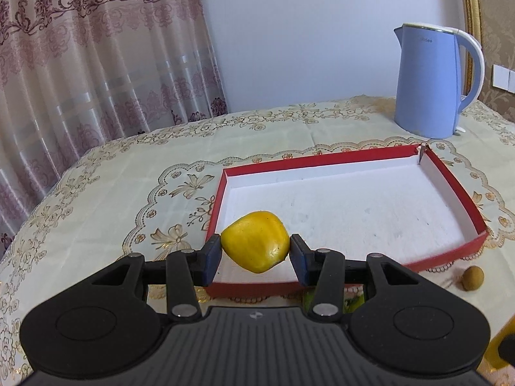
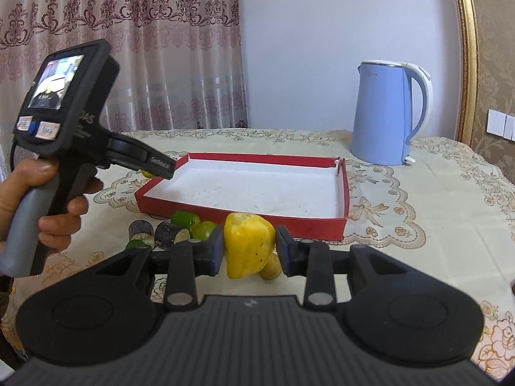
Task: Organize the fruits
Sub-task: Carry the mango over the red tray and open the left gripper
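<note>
The left gripper body hides the near wall of the red tray, and green fruit pieces beside that wall show only through gaps in the frame. In the right wrist view, the other handheld device covers the tray's far left corner and most of a green fruit there. A small brown fruit near the tray is half hidden behind a yellow fruit. The person's hand is cut off by the left edge.
</note>
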### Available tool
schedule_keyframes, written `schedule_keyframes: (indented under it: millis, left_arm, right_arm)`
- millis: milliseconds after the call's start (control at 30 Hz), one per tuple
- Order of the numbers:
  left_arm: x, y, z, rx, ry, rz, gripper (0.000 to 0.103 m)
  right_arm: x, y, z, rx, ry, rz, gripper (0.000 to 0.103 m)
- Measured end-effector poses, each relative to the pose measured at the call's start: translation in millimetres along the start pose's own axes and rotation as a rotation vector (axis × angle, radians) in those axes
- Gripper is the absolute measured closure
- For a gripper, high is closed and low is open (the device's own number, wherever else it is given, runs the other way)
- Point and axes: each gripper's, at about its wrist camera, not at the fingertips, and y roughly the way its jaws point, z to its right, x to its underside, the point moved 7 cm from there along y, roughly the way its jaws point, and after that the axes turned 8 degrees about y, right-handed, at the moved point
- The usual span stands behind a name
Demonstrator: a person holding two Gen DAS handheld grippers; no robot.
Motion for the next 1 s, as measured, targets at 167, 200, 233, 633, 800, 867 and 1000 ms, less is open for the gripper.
schedule_keyframes:
  millis: [167, 200, 233, 633, 800, 867, 1000]
  left_arm:
    - [-9, 13, 5, -0.01, 0.006, -0.011, 0.058]
    - [-11, 16, 6, -0.011, 0.007, -0.013, 0.058]
    - [-12, 18, 7, -0.013, 0.01, -0.014, 0.058]
    - [-26, 46, 23, -0.025, 0.041, -0.041, 0.058]
    - [-28, 61, 28, -0.033, 0.053, -0.064, 0.058]
    - [-29, 66, 31, -0.033, 0.056, -0.075, 0.058]
    - [-31, 76, 35, -0.034, 0.065, -0.092, 0.058]
  right_arm:
    - [-3, 4, 4, -0.006, 0.012, 0.004, 0.071]
    - [-4, 4, 5, -0.007, 0.014, 0.005, 0.071]
    - [-5, 5, 6, -0.007, 0.014, 0.006, 0.071]
    - [-7, 19, 9, -0.03, 0.028, -0.004, 0.071]
    - [-5, 25, 10, -0.039, 0.03, -0.015, 0.071]
    - [-3, 26, 11, -0.039, 0.034, -0.018, 0.071]
    - [-3, 28, 14, -0.038, 0.04, -0.022, 0.071]
